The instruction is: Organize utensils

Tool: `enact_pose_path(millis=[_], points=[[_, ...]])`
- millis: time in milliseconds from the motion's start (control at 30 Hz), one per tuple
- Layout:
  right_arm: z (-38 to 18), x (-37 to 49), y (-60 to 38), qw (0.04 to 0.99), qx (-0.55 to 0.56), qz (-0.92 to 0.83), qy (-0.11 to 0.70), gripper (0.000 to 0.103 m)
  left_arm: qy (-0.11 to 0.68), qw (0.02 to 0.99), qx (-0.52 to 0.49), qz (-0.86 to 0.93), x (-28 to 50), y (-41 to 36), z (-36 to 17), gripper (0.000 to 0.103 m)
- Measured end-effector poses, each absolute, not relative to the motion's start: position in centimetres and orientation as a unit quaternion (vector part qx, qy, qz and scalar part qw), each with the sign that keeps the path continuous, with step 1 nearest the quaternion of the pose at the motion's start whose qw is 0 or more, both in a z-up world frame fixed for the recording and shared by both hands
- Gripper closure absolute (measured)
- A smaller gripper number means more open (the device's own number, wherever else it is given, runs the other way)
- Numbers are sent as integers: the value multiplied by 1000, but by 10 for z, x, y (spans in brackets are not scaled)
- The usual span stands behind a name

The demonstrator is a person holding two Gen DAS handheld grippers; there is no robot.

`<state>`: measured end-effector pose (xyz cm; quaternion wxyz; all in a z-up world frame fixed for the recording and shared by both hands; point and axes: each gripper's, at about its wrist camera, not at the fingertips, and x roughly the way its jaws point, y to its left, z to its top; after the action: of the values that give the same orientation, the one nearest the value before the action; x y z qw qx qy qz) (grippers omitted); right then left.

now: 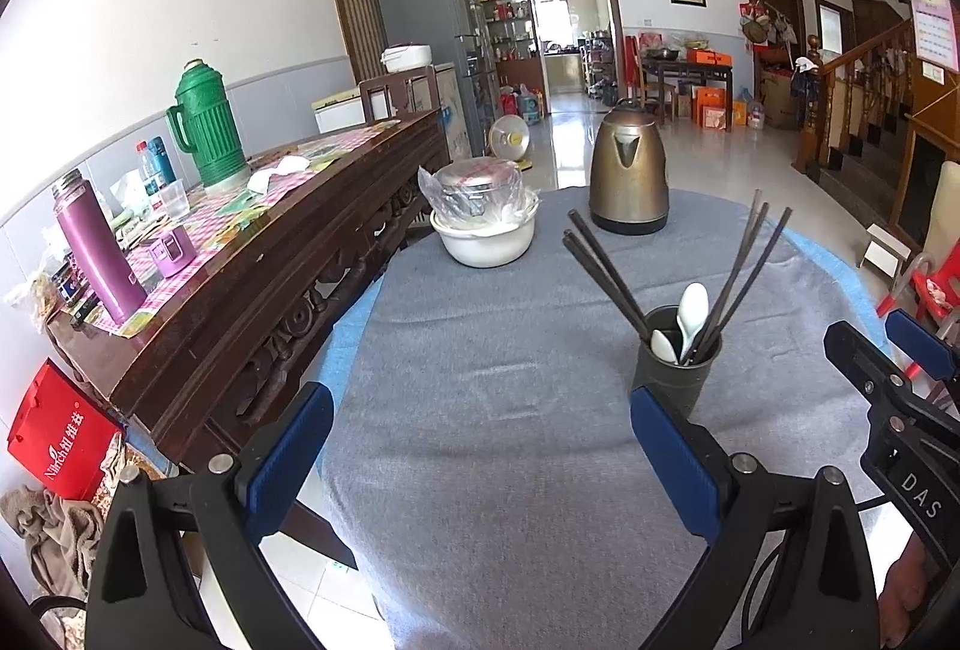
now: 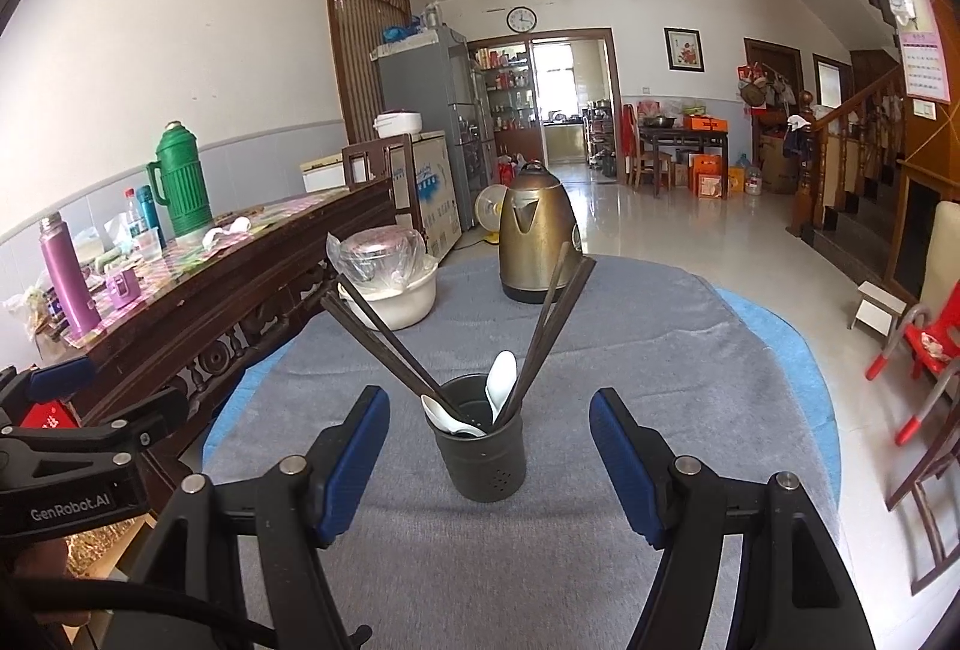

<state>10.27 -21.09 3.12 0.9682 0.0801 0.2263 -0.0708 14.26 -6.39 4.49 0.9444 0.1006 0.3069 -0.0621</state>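
A dark grey utensil cup [image 2: 480, 455] stands upright on the grey table cloth [image 2: 480, 578]. It holds several dark chopsticks [image 2: 384, 344] fanned left and right and two white spoons [image 2: 501, 380]. My right gripper [image 2: 489, 464] is open and empty, its blue pads [image 2: 354, 464] on either side of the cup, just short of it. In the left wrist view the cup [image 1: 678, 365] sits just beyond my right pad. My left gripper [image 1: 480, 458] is open and empty over bare cloth, left of the cup.
A brass kettle [image 2: 537, 236] and a white bowl [image 2: 402, 296] holding a plastic-wrapped steel pot stand at the table's far side. A dark wooden sideboard [image 1: 264, 254] with flasks and bottles runs along the left. A red chair [image 2: 918, 344] is on the right.
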Motion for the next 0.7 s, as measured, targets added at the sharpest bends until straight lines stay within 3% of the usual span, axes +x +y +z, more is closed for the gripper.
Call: enact_pose_path(millis=[700], points=[[15, 132, -227, 960, 92, -79, 254, 30, 340, 932, 102, -68, 179, -74, 19, 4]])
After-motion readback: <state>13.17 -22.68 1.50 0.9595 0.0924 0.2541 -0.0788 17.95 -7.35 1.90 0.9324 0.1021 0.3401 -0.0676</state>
